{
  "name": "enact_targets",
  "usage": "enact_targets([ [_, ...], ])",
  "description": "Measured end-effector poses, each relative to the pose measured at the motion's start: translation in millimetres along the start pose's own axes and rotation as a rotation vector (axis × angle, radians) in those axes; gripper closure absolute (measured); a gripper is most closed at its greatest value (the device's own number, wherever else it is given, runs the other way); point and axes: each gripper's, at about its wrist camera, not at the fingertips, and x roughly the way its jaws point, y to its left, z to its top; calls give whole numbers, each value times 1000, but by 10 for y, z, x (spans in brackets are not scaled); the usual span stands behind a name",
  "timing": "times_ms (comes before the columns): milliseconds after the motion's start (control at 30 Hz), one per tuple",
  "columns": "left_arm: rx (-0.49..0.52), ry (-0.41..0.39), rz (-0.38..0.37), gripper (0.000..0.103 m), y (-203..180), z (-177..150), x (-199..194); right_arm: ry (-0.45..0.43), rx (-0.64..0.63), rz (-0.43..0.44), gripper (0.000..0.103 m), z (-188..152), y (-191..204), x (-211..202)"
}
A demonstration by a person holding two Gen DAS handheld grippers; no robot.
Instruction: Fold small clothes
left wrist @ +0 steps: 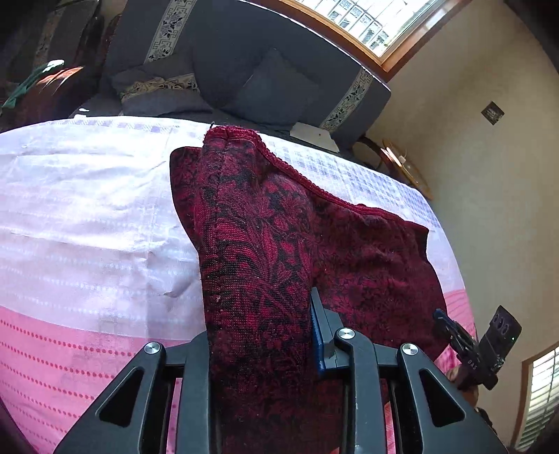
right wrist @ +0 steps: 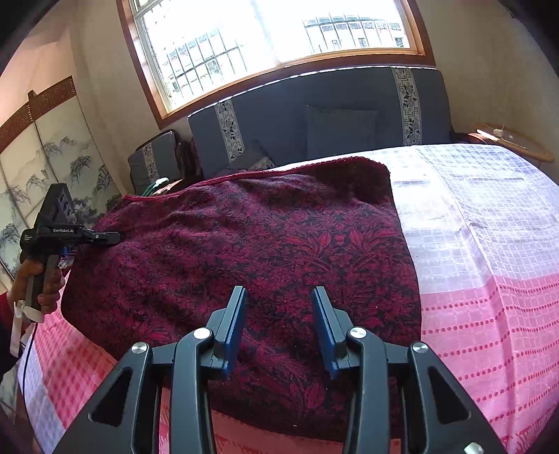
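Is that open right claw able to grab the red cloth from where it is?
Probably yes: the right claw hovers open directly over the red cloth, nothing between them. The left claw grips its far edge.

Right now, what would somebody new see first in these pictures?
A big dark red flowery cloth spread over the pink and white bedcover. The left hand-held gripper pinches its left edge, while the right hand-held gripper hangs open above it. Behind sits a dark blue sofa under a bright window.
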Motion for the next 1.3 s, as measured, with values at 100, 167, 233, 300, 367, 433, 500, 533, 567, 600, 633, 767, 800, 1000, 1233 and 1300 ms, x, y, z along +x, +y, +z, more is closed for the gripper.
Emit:
enact_targets([
  [100,-27,10,25,79,-315,89,-107,22,33,35,65,12,-70,76],
  [167,-32,20,18,80,-599,153,-155,10,52,65,65,-15,-115,72],
  [233,-19,39,24,80,-954,211,-155,-17,78,104,65,-44,-165,8],
  [300,-4,64,23,80,-1309,236,-109,-49,107,149,63,-76,-224,-64],
  [367,19,83,29,80,-1679,246,-15,-70,120,197,63,-87,-260,-108],
  [433,24,96,22,80,-2016,254,122,-97,138,240,62,-101,-311,-152],
  [500,17,110,7,80,-2284,251,294,-120,170,284,61,-120,-378,-189],
  [533,14,123,0,80,-2406,240,403,-130,186,303,61,-127,-406,-202],
  [567,1,140,-5,80,-2504,224,524,-138,203,319,60,-135,-440,-211],
  [600,-25,161,-10,80,-2594,213,664,-143,223,335,60,-137,-481,-211],
  [633,-55,184,-20,80,-2647,183,803,-145,240,344,60,-141,-518,-208],
  [767,-82,256,-34,79,-2832,51,1324,-152,354,405,59,-189,-712,-191],
  [800,-98,272,-63,75,-2843,39,1426,-153,381,420,59,-198,-755,-184],
  [1000,-162,256,-379,58,-2872,71,1472,-151,498,488,58,-232,-936,-123],
  [1233,36,31,-460,35,-2836,-144,671,-157,572,556,57,-197,-1054,-63],
  [1300,73,-77,-402,31,-2639,-352,479,-159,610,591,56,-205,-1134,-76],
])
